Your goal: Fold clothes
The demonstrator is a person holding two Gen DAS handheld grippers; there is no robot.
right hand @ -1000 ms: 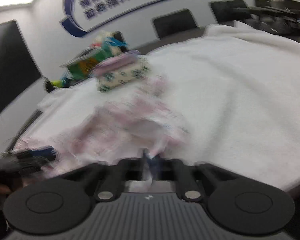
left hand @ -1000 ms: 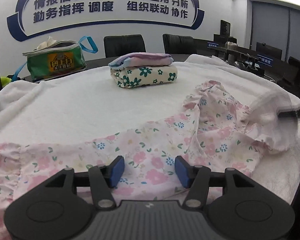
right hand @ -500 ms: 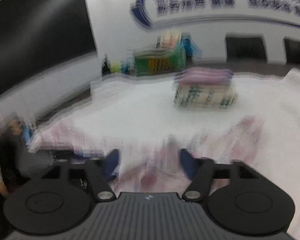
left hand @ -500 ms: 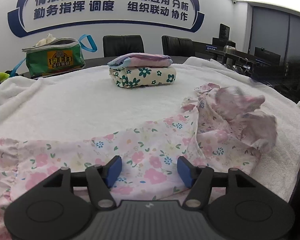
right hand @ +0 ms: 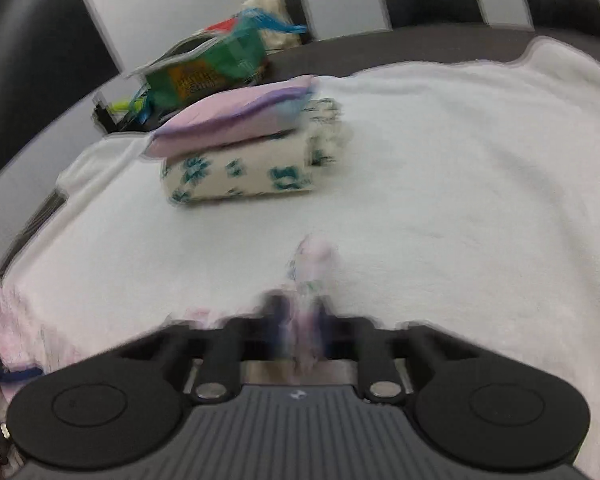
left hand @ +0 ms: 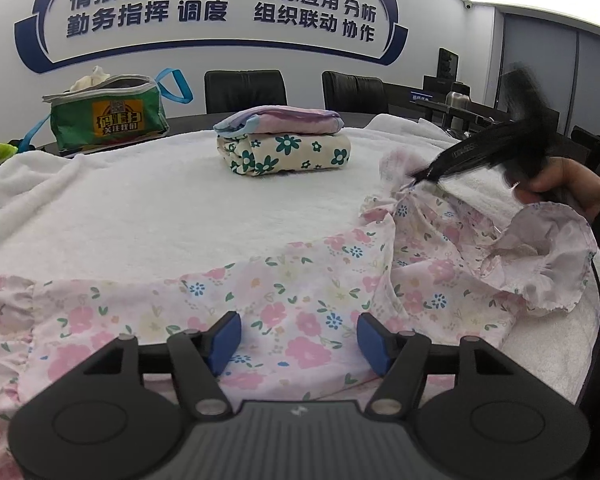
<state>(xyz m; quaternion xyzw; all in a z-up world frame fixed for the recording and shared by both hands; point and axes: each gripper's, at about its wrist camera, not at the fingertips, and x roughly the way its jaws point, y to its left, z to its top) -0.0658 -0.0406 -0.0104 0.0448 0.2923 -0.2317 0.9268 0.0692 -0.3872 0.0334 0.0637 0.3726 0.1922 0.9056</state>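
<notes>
Right wrist: right tongs (right hand: 298, 316) pinch floral garment (left hand: 300, 300) hem; left tongs (left hand: 296, 338) open.

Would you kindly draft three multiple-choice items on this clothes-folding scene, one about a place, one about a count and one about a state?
1. Where is the green bag?
A. Beyond the white towel, left of the folded stack
B. On the folded stack
C. Under the pink floral garment

2. How many folded garments are in the stack?
A. One
B. Two
C. Four

3. How is the right hand-held gripper?
A. Wide open, nothing in it
B. Shut on the pink floral garment
C. Shut on the green bag

Answers:
1 A, it sits on the dark table past the towel's edge.
2 B, a purple-pink piece lies on a teal-flowered one.
3 B, pink fabric shows between its closed fingers.
</notes>
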